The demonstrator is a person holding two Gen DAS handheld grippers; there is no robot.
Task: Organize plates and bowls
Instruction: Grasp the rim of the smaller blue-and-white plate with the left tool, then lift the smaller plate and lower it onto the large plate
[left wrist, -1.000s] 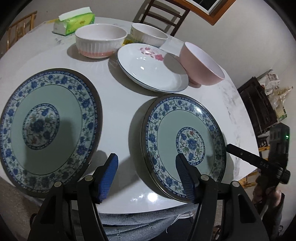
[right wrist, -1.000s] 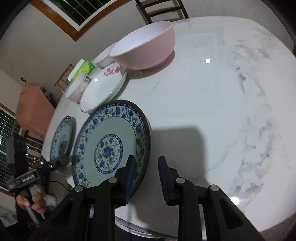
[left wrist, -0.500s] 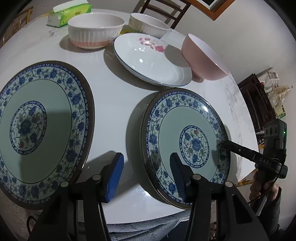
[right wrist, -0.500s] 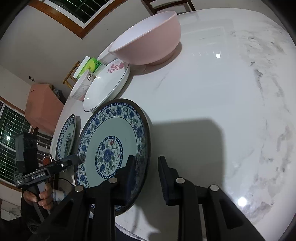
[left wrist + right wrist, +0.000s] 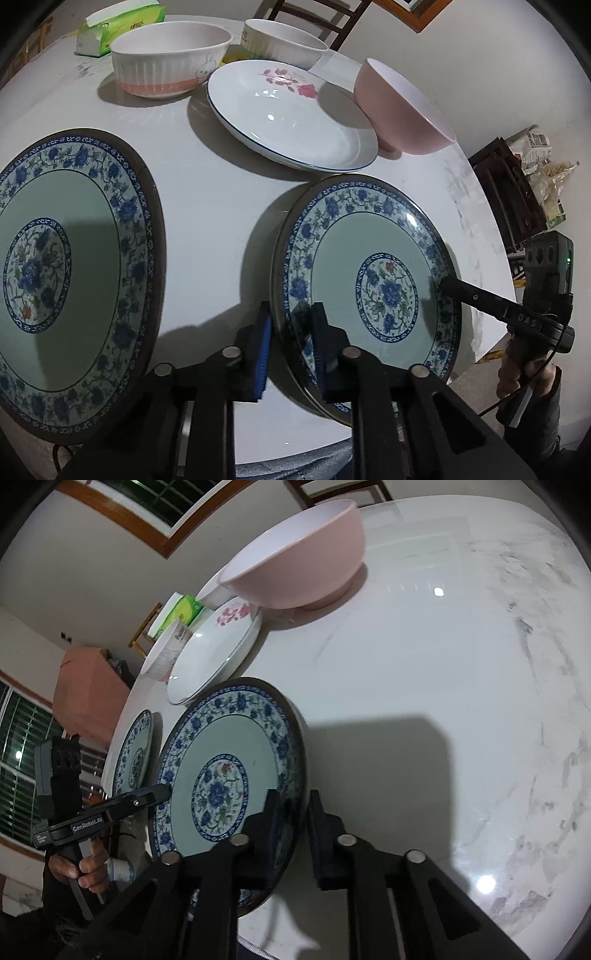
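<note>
Since the earlier frames both claws have been closing, and each now pinches the rim of the same blue-patterned plate, so the two-handed grip reads as set and the lift as the next step; the likely aim is to stack it on its twin.

Left wrist view: the left claw (image 5: 290, 341) has narrowed from a wide gap onto the near-left rim of the blue-patterned plate (image 5: 369, 291), one blue pad outside the edge and the dark finger lying on the plate's face. The plate's edge on the claw's side looks slightly raised off the counter (image 5: 207, 192). Across the plate the right claw (image 5: 445, 284) reaches in from the far right and its tip touches the opposite rim. To the left of the claw lies a second blue-patterned plate (image 5: 70, 266), flat and well apart. Ahead sit a white flowered plate (image 5: 288, 118), a pink bowl (image 5: 402, 110), a ribbed bowl (image 5: 170, 62) and another white bowl (image 5: 280, 42).

Right wrist view: the right claw's jaws straddle the plate's near-right rim, closed on it. Right of the claw the marbled white counter is bare and glossy, with lamp glare. Beyond are a tissue pack (image 5: 184, 611), wooden chairs, cream walls and a wood-framed window.
</note>
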